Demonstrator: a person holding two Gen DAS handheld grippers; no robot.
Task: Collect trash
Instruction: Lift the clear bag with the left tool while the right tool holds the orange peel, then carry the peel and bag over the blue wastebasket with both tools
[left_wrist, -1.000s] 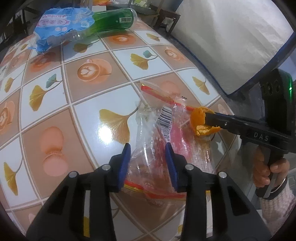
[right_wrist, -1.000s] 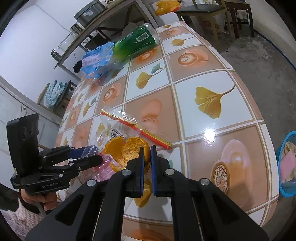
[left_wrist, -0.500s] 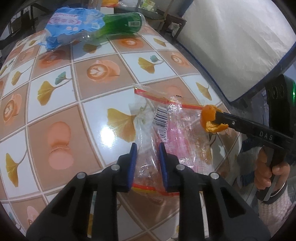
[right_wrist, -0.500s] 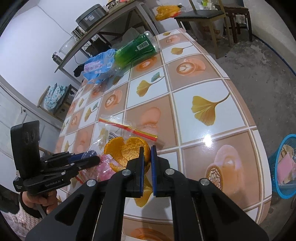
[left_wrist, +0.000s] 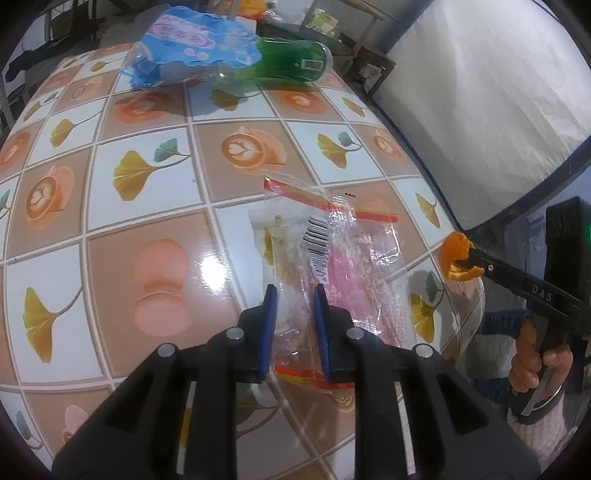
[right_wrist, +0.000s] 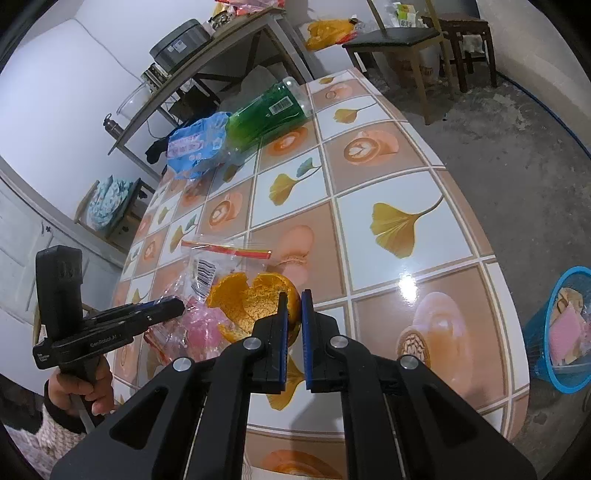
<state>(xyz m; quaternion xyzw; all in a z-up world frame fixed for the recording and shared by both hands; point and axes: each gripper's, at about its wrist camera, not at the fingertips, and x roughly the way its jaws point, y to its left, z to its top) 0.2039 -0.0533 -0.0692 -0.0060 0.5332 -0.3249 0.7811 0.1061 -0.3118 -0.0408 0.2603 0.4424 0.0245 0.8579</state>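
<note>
A: What is the left gripper (left_wrist: 294, 310) doing?

B: Its jaws have just been closing, and the blue pads now pinch the near end of the clear plastic bag (left_wrist: 334, 251), which lies crumpled on the table (left_wrist: 147, 229). The bag has a barcode sticker, pink contents and a red-and-yellow strip along its far edge, and it stretches toward twelve o'clock from the fingertips.

A: And the right gripper (right_wrist: 293, 314)?

B: It is clenched on the orange peel (right_wrist: 251, 299). In the right wrist view the peel fans out toward eleven o'clock from the tips, held above the table edge and just beside the bag. In the left wrist view that gripper reaches in from three o'clock, the peel hanging at its tips.

A: Is the person in view?

B: Only the hands. The right hand (left_wrist: 535, 360) wraps the handle at four o'clock in the left wrist view; the left hand (right_wrist: 83, 387) shows at eight o'clock in the right wrist view.

A: What lies farther out?

B: At twelve o'clock in the left wrist view, well apart from the bag, a green bottle (left_wrist: 291, 61) lies on its side at the table's far end, touching a blue printed wrapper (left_wrist: 192, 51). At four o'clock in the right wrist view a blue mesh basket (right_wrist: 546, 339) stands on the floor beside the table, with scraps inside.
</note>
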